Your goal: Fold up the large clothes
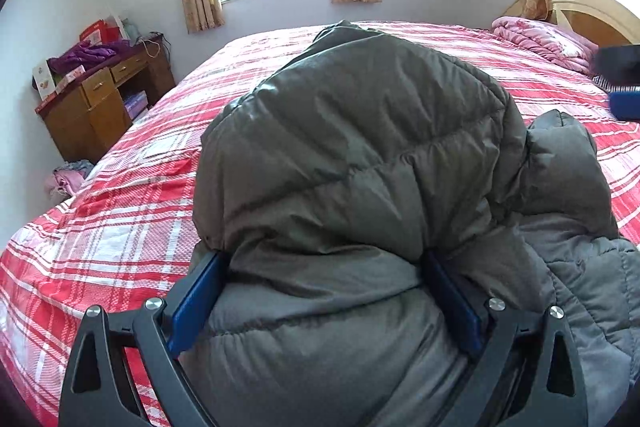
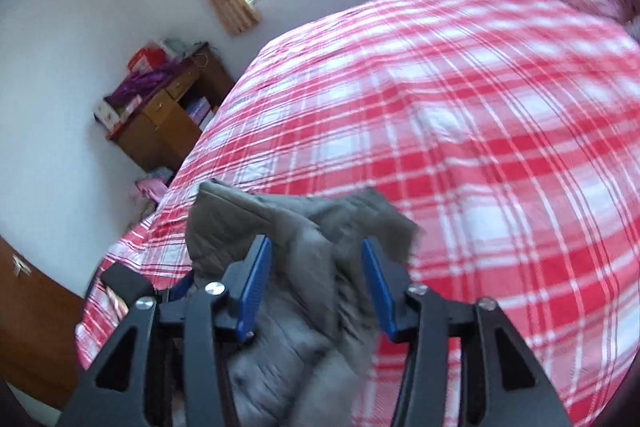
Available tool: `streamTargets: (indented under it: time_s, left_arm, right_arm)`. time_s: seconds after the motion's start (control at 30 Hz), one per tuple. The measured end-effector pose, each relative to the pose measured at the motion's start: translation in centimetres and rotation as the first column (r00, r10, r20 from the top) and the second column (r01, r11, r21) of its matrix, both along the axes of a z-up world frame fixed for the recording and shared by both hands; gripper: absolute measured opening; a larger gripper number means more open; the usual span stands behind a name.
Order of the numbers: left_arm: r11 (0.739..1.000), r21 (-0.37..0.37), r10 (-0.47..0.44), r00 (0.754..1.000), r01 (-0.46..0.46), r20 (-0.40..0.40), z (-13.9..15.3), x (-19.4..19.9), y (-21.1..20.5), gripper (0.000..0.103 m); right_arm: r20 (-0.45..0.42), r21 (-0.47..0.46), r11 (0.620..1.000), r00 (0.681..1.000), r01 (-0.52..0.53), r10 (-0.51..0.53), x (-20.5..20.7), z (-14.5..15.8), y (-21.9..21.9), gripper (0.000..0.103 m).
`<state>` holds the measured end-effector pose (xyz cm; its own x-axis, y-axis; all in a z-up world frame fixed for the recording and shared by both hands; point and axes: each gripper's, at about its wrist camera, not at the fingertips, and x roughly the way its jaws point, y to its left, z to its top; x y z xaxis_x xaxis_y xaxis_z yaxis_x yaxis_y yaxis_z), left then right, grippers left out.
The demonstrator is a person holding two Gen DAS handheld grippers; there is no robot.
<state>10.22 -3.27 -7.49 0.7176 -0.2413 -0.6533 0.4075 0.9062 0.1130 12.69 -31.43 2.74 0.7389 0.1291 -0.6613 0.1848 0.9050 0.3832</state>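
Note:
A big grey quilted jacket (image 1: 360, 147) lies bunched and folded over on a bed with a red and white checked sheet (image 1: 120, 227). My left gripper (image 1: 324, 259) stands with its jaws wide. The jacket's bulk fills the gap between the blue pads (image 1: 196, 299), and a fold hides the fingertips. In the right wrist view my right gripper (image 2: 315, 243) hangs above the jacket (image 2: 224, 211) near the bed's near edge. Its jaws are partly apart, and blurred grey fabric lies loose between the pads (image 2: 254, 291).
A wooden desk (image 1: 100, 99) piled with purple cloth and boxes stands at the left wall. Clothes (image 1: 68, 179) lie on the floor below it. A pink quilt (image 1: 540, 39) and the headboard (image 1: 592, 11) are at the far right. A blurred black and blue shape (image 1: 620, 83) crosses the right edge.

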Motion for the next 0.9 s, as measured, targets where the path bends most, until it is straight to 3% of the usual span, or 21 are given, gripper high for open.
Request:
streamTargets:
  time_s: [0.07,0.13,0.2,0.27,0.47,0.6,0.73,0.9]
  left_arm:
    - [1.0,0.013,0.005,1.0,-0.006,0.011,0.0,-0.2,-0.2,0.098]
    - [1.0,0.013,0.003,1.0,-0.004,0.009,0.0,-0.2,-0.2,0.098]
    - [1.0,-0.005,-0.007,1.0,0.007,-0.015,-0.1,0.0,0.1,0.098]
    - [0.999,-0.025,-0.021,0.999,0.02,-0.04,-0.1,0.4,0.3,0.098]
    - [0.994,-0.105,-0.05,0.992,0.038,-0.115,-0.3,1.7,0.8,0.1]
    - [0.984,-0.175,-0.061,0.988,0.035,-0.142,-0.5,2.0,1.5,0.1]
    - [0.991,-0.136,-0.023,0.995,0.01,-0.096,-0.7,1.6,0.6,0.1]
    - [0.99,-0.141,-0.041,0.99,0.022,-0.134,-0.3,1.9,0.8,0.1]
  right_arm:
    - [-0.026,-0.038,0.994,0.994,0.105,-0.106,2.3,-1.2,1.0,0.049]
    - [-0.081,-0.001,0.988,0.985,0.155,-0.155,3.3,-3.4,0.6,0.049]
    - [-0.141,-0.062,0.977,0.967,0.204,-0.211,4.6,-6.4,0.9,0.049]
    - [-0.146,-0.146,0.964,0.959,0.221,-0.242,4.3,-8.5,0.9,0.049]
    - [-0.005,-0.158,0.97,0.982,0.185,-0.188,2.8,-11.8,0.0,0.06]
    - [-0.002,-0.194,0.969,0.987,0.156,-0.159,4.3,-11.9,1.2,0.062]
    - [0.018,-0.184,0.974,0.991,0.133,-0.132,4.8,-12.6,1.2,0.063]
    - [0.021,-0.183,0.974,0.991,0.134,-0.133,4.9,-12.8,1.1,0.063]
